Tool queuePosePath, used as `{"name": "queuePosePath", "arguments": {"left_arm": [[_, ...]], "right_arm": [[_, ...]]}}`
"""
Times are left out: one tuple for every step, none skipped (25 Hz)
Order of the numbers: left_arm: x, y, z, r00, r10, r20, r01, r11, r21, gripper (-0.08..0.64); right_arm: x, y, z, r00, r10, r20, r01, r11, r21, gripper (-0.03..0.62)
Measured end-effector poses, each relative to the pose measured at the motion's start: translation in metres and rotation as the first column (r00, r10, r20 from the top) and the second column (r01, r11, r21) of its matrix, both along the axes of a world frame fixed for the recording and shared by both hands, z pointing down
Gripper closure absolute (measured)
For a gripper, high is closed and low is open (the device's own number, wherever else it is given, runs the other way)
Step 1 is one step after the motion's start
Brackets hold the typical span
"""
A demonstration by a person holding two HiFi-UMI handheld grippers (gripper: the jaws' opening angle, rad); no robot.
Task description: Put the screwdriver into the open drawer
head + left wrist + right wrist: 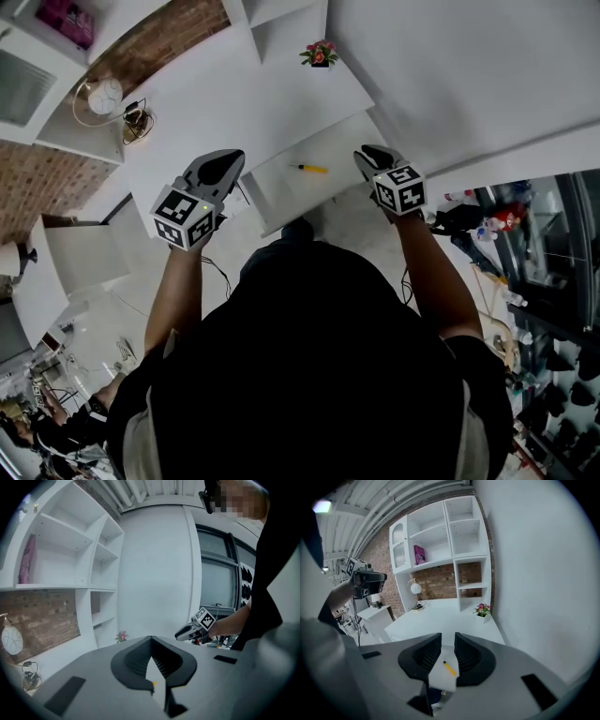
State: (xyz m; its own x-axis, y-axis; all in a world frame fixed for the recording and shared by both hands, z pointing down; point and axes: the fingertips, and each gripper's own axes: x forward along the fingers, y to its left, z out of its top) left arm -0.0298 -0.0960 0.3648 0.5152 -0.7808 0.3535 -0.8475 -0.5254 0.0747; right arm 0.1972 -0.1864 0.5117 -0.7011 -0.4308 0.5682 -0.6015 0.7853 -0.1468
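The yellow-handled screwdriver (312, 169) lies flat on the bottom of the open white drawer (281, 202), which is pulled out from the desk toward the person. My left gripper (228, 161) hovers at the drawer's left edge with its jaws meeting at the tips and nothing in them. At the drawer's right edge my right gripper (372, 153) is held with a narrow gap between its jaws. In the right gripper view the screwdriver (449, 667) shows through that gap, well below my right gripper (447, 637) and untouched. The left gripper view shows only a yellow speck of the screwdriver (153, 682) under my left gripper (150, 638).
A small pot of pink flowers (320, 54) stands at the back of the white desk (234, 103). A round clock and cables (105, 97) sit on the desk's left end. White shelves (454, 536) rise behind it. A plain white wall (469, 75) is to the right.
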Motion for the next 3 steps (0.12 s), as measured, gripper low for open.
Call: {"name": "queuePosePath", "arguments": {"left_arm": [[0.0021,0.003,-0.0016,1.0,-0.001,-0.001,0.001,1.0,-0.001,0.545],[0.0044,0.0062,-0.0034,1.0,-0.002,-0.002,0.002,1.0,-0.002,0.545],[0.0066,0.0095,-0.0052,1.0,-0.003,-0.002,0.003,1.0,-0.002,0.545]], "right_arm": [[0.0046,0.0039,-0.0025,1.0,0.005,0.001,-0.005,1.0,0.001,0.499],[0.0094,0.008,-0.0051,1.0,0.011,0.004,-0.011,1.0,0.001,0.499],[0.0142,0.0122,-0.0076,1.0,0.016,0.006,-0.016,1.0,0.001,0.499]]}}
